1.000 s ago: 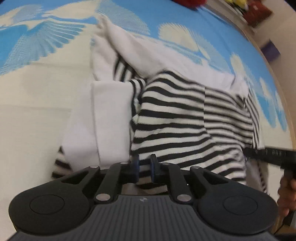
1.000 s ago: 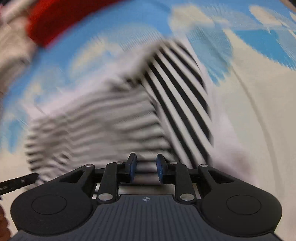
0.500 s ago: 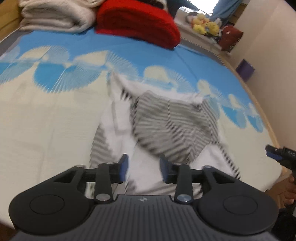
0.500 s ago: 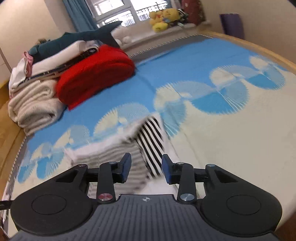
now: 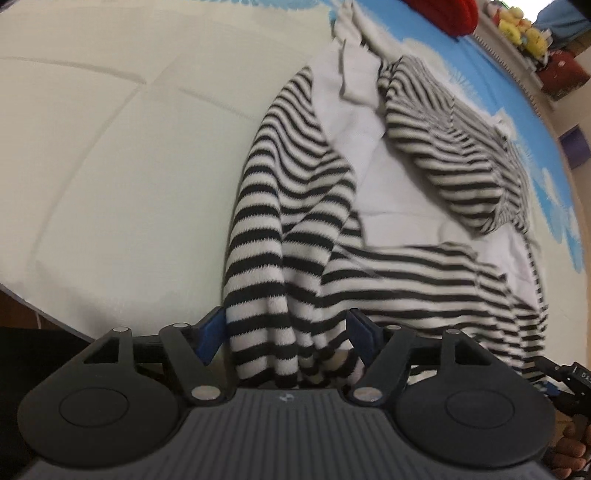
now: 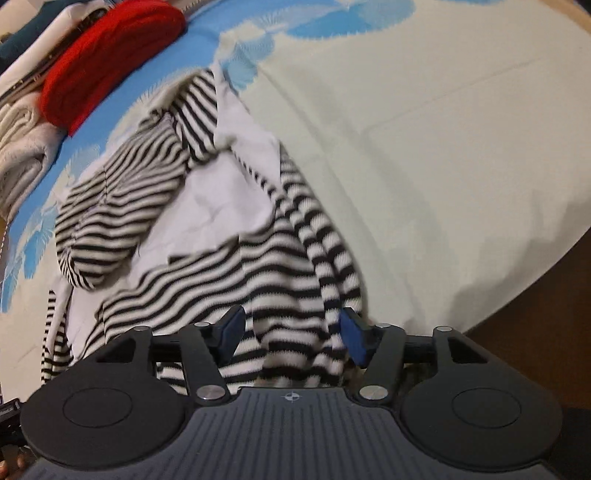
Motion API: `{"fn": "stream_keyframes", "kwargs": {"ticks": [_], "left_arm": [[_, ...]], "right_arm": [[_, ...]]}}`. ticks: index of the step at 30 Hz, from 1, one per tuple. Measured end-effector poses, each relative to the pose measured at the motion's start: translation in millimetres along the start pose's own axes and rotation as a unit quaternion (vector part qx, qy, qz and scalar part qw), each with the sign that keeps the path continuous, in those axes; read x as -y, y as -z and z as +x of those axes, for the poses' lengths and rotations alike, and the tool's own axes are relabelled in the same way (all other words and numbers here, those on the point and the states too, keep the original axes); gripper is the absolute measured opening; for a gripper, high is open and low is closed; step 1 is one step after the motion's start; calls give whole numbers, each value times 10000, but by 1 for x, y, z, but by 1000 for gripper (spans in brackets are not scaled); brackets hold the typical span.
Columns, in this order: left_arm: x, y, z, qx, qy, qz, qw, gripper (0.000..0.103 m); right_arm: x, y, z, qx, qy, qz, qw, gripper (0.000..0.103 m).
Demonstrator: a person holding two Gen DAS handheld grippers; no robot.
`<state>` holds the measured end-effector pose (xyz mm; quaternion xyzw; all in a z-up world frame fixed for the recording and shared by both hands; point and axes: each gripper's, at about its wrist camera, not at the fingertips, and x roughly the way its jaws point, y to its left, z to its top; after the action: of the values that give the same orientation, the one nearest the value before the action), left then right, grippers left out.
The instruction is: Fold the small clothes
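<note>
A small black-and-white striped garment with white panels (image 5: 373, 192) lies crumpled on the bed near its front edge; it also shows in the right wrist view (image 6: 221, 236). My left gripper (image 5: 286, 334) is open, its blue pads either side of a striped fold at the garment's near left end. My right gripper (image 6: 291, 332) is open, with the striped hem and a striped sleeve (image 6: 328, 254) lying between its jaws. Neither gripper pinches the cloth.
The bed sheet (image 5: 122, 177) is cream near me and blue with white fans farther back (image 6: 207, 59). A red folded blanket (image 6: 110, 51) and pale folded towels (image 6: 22, 140) sit at the back. Plush toys (image 5: 524, 33) line the shelf. The bed's front edge (image 6: 517, 295) drops off close by.
Both grippers have come down from a raised view over the bed to the garment's near edge. Their jaws have opened wider and now straddle striped cloth.
</note>
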<state>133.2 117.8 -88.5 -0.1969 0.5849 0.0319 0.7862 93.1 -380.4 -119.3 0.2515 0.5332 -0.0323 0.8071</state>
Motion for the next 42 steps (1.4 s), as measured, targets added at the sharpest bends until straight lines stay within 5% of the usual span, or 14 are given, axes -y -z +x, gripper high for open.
{"fn": "stream_keyframes", "kwargs": {"ticks": [2, 3, 4, 6, 9, 13, 15, 20, 25, 31, 35, 37, 38, 42], "left_arm": [[3, 3, 4, 58, -119, 183, 9997, 72], [6, 4, 4, 88, -227, 326, 9992, 58], [9, 7, 3, 140, -436, 565, 9974, 27], [6, 11, -1, 214, -559, 605, 9964, 13], [-3, 13, -14, 372, -669, 467, 9960, 12], [-8, 11, -13, 199, -232, 196, 9993, 23], [-9, 10, -14, 210, -135, 75, 9997, 32], [-8, 4, -14, 252, -88, 20, 9996, 51], [-6, 5, -5, 175, -168, 12, 9997, 53], [2, 4, -2, 334, -310, 255, 9986, 53], [4, 6, 2, 376, -400, 454, 9975, 47], [5, 6, 2, 402, -450, 591, 9964, 17], [4, 6, 0, 440, -399, 579, 9966, 11], [1, 4, -19, 796, -436, 465, 9948, 9]], "right_arm": [[-2, 3, 4, -126, 134, -67, 9998, 60], [-2, 3, 8, -197, 255, -97, 9994, 60], [0, 4, 12, -258, 359, -85, 9990, 60], [2, 7, 11, -304, 430, -27, 9986, 60], [2, 12, 6, -291, 404, -55, 9987, 58], [1, 14, 3, -284, 144, -28, 9995, 11], [-2, 13, -1, -148, 230, -111, 9996, 9], [4, 14, -9, -22, 369, 67, 9993, 12], [-2, 15, 0, -80, 417, -86, 9991, 43], [-8, 16, 15, -159, 632, -221, 9976, 45], [-20, 19, 17, -64, 718, -524, 9960, 42], [-22, 20, 17, -12, 705, -607, 9957, 18], [-23, 20, 15, 17, 638, -615, 9961, 15], [-22, 19, 2, 287, 431, -490, 9975, 10]]}}
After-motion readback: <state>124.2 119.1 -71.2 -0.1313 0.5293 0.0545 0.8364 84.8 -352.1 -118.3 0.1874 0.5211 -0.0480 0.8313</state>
